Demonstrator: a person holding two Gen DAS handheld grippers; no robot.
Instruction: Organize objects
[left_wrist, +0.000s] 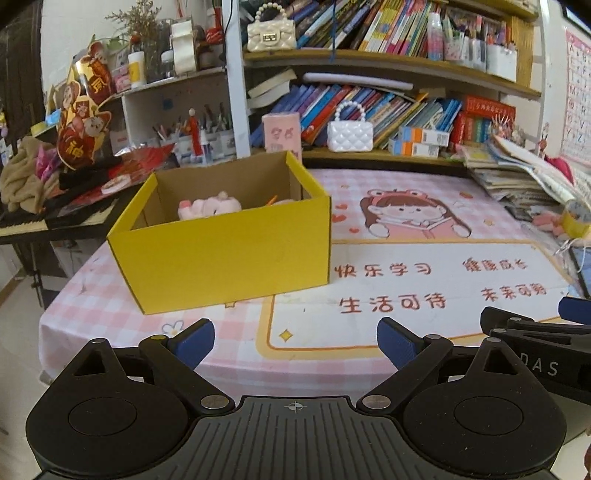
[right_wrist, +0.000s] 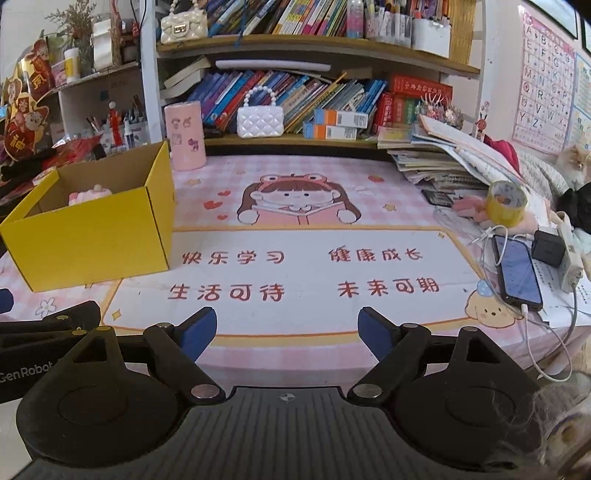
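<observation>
A yellow cardboard box (left_wrist: 225, 254) stands on the left of the pink desk mat (left_wrist: 424, 280). It holds a pink plush toy (left_wrist: 208, 207) and something orange. The box also shows in the right wrist view (right_wrist: 96, 240), with the plush (right_wrist: 90, 195) inside. My left gripper (left_wrist: 295, 341) is open and empty, at the desk's front edge, in front of the box. My right gripper (right_wrist: 287, 328) is open and empty, over the front edge of the mat (right_wrist: 314, 273), right of the box.
A phone (right_wrist: 517, 271) on a cable, a black charger (right_wrist: 548, 248) and a yellow tape roll (right_wrist: 506, 203) lie at the right. A paper stack (right_wrist: 443, 162) sits behind them. A pink cylinder (right_wrist: 184, 134) and white handbag (right_wrist: 260, 120) stand before the bookshelf.
</observation>
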